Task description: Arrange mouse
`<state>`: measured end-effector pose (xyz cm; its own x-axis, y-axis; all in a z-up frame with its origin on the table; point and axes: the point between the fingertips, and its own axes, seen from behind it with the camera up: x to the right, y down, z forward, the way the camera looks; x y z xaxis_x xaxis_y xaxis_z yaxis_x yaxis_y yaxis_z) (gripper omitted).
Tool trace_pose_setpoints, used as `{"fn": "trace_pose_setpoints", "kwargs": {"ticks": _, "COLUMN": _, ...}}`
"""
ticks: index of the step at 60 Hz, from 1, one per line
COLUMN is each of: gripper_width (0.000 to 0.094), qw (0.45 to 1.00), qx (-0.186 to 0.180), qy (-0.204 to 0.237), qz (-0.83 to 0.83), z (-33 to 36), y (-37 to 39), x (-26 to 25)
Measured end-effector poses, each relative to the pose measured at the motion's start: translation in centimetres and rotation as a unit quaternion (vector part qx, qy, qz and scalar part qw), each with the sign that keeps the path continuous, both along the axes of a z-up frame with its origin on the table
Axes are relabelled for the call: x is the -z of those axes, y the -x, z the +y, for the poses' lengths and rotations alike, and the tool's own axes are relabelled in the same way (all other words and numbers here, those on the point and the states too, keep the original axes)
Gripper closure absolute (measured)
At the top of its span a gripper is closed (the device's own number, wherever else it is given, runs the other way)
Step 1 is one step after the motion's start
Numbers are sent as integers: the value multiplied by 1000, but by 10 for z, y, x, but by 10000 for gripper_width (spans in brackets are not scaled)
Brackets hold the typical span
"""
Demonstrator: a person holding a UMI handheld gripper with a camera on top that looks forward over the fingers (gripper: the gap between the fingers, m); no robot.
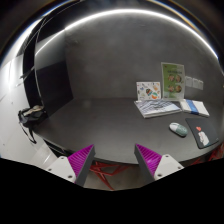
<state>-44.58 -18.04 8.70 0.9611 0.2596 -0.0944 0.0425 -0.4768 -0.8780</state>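
My gripper (115,160) hovers level above the near edge of the dark worktop (100,125), its two fingers spread wide with nothing between them, the magenta pads (82,157) facing each other across the gap. The mouse (178,128), small and pale grey-green, sits on the worktop well ahead of my right finger and off to its right. Just beyond the mouse lies a flat stack of papers and booklets (160,107), with a green-printed card (173,78) standing upright behind it against the wall. Right of the mouse rests a small pale object with a red mark (203,136). Far left of the mouse, black cables (32,115) trail over the worktop's edge.
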Motion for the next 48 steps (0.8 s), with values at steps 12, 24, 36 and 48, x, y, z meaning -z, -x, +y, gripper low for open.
{"fn": "trace_pose_setpoints", "kwargs": {"ticks": 12, "gripper_width": 99, "qw": 999, "qx": 49, "qy": 10, "qz": -20, "z": 32, "y": -54, "x": 27}}
{"fn": "trace_pose_setpoints", "kwargs": {"ticks": 24, "gripper_width": 102, "qw": 990, "qx": 124, "qy": 6, "qz": -65, "z": 69, "y": -176, "x": 44}}
{"fn": "trace_pose_setpoints", "kwargs": {"ticks": 36, "gripper_width": 111, "qw": 983, "qx": 148, "qy": 1, "qz": -112, "z": 125, "y": -286, "x": 65}}
{"fn": "trace_pose_setpoints", "kwargs": {"ticks": 48, "gripper_width": 114, "qw": 992, "qx": 70, "qy": 26, "qz": -101, "z": 178, "y": -304, "x": 95}}
